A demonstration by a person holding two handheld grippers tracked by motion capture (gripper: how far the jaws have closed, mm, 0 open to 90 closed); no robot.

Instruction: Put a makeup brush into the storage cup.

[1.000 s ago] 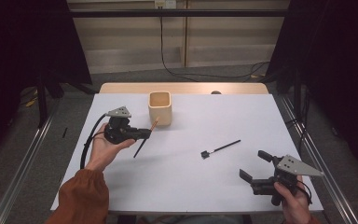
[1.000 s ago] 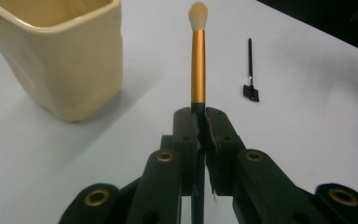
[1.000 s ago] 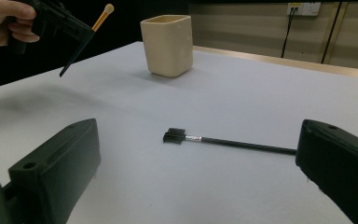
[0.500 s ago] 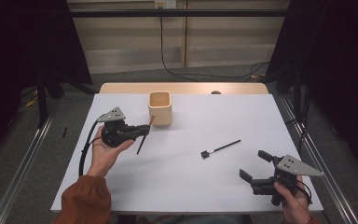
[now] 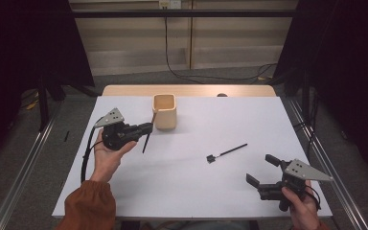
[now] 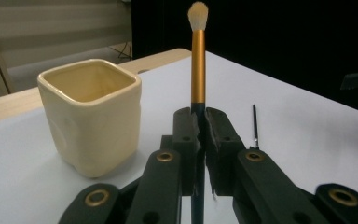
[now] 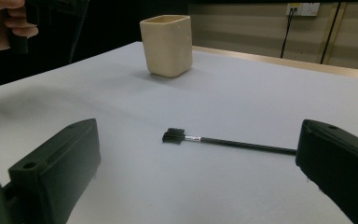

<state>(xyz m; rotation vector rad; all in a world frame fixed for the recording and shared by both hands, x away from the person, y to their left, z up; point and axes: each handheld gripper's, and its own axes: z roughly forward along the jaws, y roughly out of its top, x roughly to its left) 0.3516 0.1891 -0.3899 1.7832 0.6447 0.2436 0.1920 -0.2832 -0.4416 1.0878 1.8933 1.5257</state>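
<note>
A makeup brush (image 6: pixel 197 65) is pinched in the left tongs (image 5: pixel 146 128), held just beside the cream cup (image 5: pixel 165 111) above the worktop (image 5: pixel 196 182). Right tongs (image 5: pixel 262 168) are spread, near a small black brush (image 5: pixel 226 153).

I look down on a rectangular table with a white top (image 5: pixel 230 124) and a pale wooden edge (image 5: pixel 187 90) at twelve o'clock. Beyond it runs a beige panelled wall (image 5: pixel 139 48) with black cables (image 5: pixel 182 72) and a white socket (image 5: pixel 168 4). Dark curtains (image 5: pixel 24 52) hang at nine and three o'clock over grey floor (image 5: pixel 57 124).
</note>
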